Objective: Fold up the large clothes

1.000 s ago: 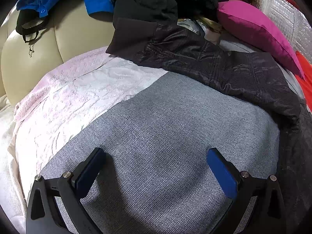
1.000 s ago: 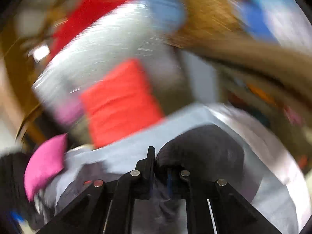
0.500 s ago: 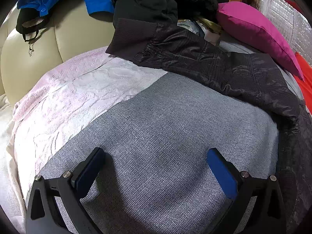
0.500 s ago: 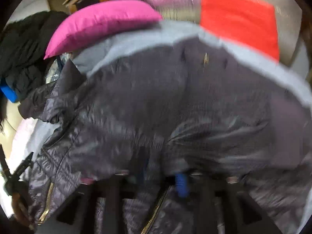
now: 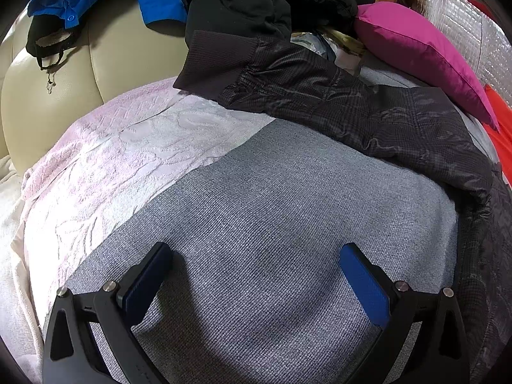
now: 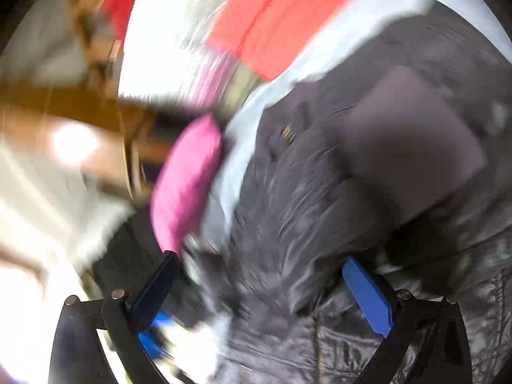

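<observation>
While the left gripper [image 5: 252,275] was held with jaws wide and empty over the grey blanket [image 5: 272,224], the jacket [image 5: 368,112] lay beyond them; the right gripper [image 6: 262,284], jaws wide, gripped nothing. Loose sleeves could be bunched if grabbed blindly.

left tongs [image 5: 256,275]: spread wide, blue pads apart, hovering over bare cloth, nothing between them
grey blanket [image 5: 272,217]: fills the middle, flat
dark jacket [image 5: 368,112]: one sleeve stretched across the far edge of the blanket, ribbed cuff toward the left
pink towel [image 5: 121,160]: left of the blanket, touching it
magenta pillow [image 5: 416,54]: far right, behind the sleeve
blue garment [image 5: 160,3]: draped over a cream sofa back [image 5: 48,102]
</observation>
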{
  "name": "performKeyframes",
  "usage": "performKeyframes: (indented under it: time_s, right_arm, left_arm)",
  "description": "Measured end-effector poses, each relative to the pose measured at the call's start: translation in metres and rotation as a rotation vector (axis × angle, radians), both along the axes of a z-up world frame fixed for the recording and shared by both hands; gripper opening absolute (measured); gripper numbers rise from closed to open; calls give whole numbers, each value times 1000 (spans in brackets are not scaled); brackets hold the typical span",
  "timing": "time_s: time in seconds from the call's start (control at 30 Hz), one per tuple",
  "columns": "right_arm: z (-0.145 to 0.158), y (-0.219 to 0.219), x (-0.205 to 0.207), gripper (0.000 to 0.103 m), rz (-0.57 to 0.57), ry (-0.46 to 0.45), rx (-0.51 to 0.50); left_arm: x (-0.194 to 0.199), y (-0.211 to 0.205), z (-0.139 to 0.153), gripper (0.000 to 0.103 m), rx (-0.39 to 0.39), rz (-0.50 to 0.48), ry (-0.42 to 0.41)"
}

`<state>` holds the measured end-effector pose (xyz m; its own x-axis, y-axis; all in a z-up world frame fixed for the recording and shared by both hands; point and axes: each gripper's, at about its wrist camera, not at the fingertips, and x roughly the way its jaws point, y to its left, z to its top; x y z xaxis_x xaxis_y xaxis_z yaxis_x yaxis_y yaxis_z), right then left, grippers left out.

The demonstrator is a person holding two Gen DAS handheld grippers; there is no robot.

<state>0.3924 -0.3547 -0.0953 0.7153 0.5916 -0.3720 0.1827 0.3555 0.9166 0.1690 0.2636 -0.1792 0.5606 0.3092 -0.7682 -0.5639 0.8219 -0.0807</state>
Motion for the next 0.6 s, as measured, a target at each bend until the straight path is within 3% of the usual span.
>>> performKeyframes:
  time_s: [0.17,0.27,0.33,0.4,0.47,0.6]
  right_arm:
    - [-25,-25,-1,103,-119,88,119]
    - [-18,-22,2,100,-146,84,83]
    - [-6,-11,9,83,-138,92,-47]
    - [11,4,18,32,-115,104,-246]
    - [44,38,32,31,-55,61,-542]
    - [67,113,51,34,168,-5,-836]
  left_arm:
    - [0,0,0,103,0,0,-1]
    - [0,0,0,103,0,0,-1]
    - [0,0,0,103,1,0,-1]
    - [0,0,0,103,1,0,0]
    - [0,0,0,103,0,0,-1]
    - [0,0,0,103,0,0,0]
